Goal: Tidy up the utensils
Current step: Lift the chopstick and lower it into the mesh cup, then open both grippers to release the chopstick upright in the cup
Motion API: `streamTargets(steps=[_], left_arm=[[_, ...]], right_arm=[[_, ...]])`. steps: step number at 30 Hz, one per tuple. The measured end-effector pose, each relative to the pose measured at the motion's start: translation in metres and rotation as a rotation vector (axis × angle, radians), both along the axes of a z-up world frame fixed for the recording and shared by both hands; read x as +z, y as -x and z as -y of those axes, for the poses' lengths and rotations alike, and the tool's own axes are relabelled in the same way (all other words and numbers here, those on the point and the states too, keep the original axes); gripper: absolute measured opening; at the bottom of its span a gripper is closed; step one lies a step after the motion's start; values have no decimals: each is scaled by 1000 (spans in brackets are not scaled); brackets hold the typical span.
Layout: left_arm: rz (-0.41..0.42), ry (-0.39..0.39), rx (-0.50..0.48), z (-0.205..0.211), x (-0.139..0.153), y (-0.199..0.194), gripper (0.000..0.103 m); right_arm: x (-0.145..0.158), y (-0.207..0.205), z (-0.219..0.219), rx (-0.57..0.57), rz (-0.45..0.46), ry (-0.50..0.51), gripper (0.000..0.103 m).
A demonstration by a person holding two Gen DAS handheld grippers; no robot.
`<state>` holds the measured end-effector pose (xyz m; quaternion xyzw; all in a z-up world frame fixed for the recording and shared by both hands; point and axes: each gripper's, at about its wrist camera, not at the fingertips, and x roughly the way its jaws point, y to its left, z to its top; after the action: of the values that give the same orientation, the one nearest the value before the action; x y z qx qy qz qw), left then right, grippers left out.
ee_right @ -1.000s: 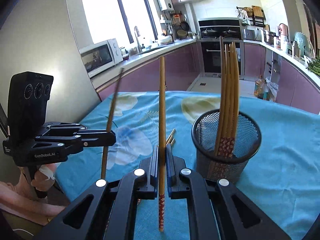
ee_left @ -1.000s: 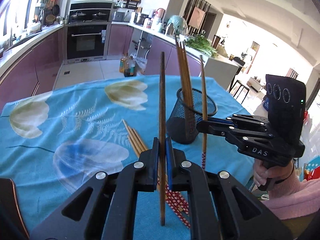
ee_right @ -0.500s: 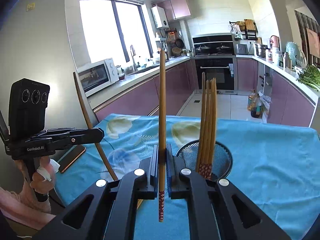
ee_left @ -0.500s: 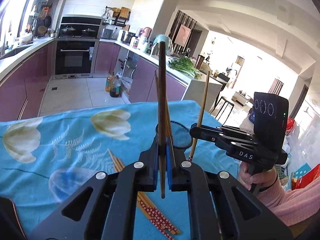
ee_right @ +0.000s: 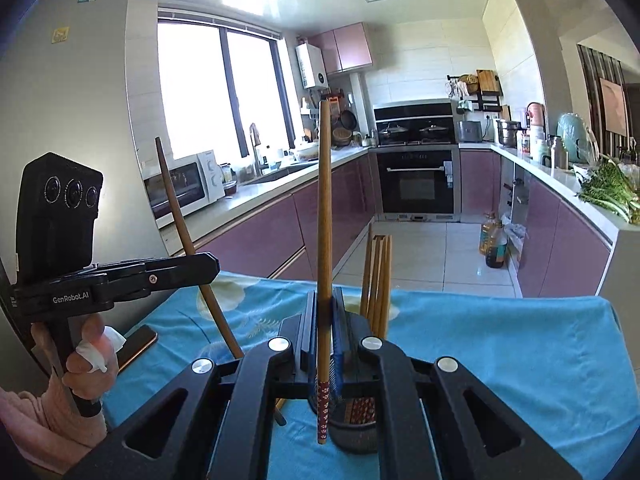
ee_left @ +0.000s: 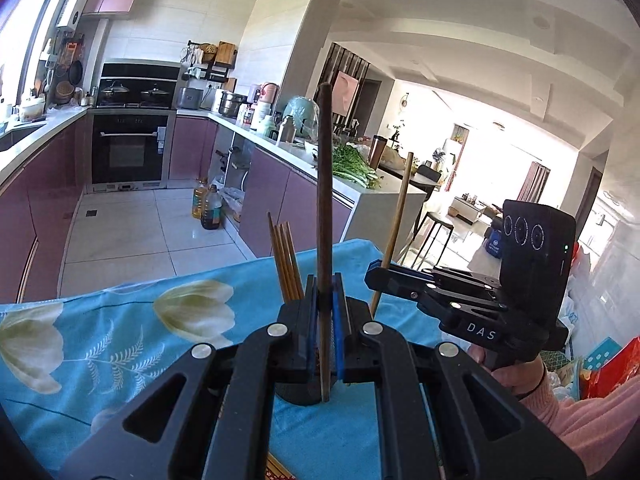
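Note:
My left gripper (ee_left: 324, 308) is shut on a dark brown chopstick (ee_left: 323, 184) held upright. My right gripper (ee_right: 324, 316) is shut on a lighter chopstick (ee_right: 324, 200) with a red patterned end, also upright. Both hang right above the black mesh holder (ee_right: 356, 428), which holds several chopsticks (ee_right: 378, 276); it also shows in the left wrist view (ee_left: 296, 394), mostly hidden behind my jaws. Each gripper shows in the other's view: the right one (ee_left: 374, 276) and the left one (ee_right: 212, 266). A few loose chopsticks (ee_left: 276, 470) lie on the blue floral cloth (ee_left: 120, 344).
A dark phone (ee_right: 136, 346) lies on the cloth near the table's left edge in the right wrist view. The table's far edge (ee_right: 480, 294) drops to the kitchen floor. Purple cabinets (ee_right: 256, 236) and an oven (ee_right: 416, 180) stand beyond.
Both grippers have risen and closed in over the mesh holder, each still gripping its chopstick. The holder now sits directly beneath the jaws, and the cloth looks lower in both views.

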<state>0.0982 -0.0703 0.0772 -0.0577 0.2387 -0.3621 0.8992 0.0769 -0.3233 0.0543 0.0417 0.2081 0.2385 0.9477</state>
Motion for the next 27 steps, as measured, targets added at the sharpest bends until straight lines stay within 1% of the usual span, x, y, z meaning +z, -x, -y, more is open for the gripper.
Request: streamTargets(steps=[4,7,11,15,22,27], left_arm=[[29,5,-1,8,13,-6,7],[45,-5,8,14,18,-9,7],[48,-42,25,23,13,-19,7],[17,-85,14,36,3,-23,7],[-56,-160,-13,46,-25,-31,7],[-96,-209,-33,53,-40,-33,7]], right_arm=[[6,-7,6,-18,14,-9,6],[8,-13,8,-30,23,-11,6],[8,-18,7,-44,26,-15,6],[-2,-27,7,-60,-1,1,6],[-28,-35,3,-53,-95,42,6],[-41,-40,1,-45,-159,66,6]])
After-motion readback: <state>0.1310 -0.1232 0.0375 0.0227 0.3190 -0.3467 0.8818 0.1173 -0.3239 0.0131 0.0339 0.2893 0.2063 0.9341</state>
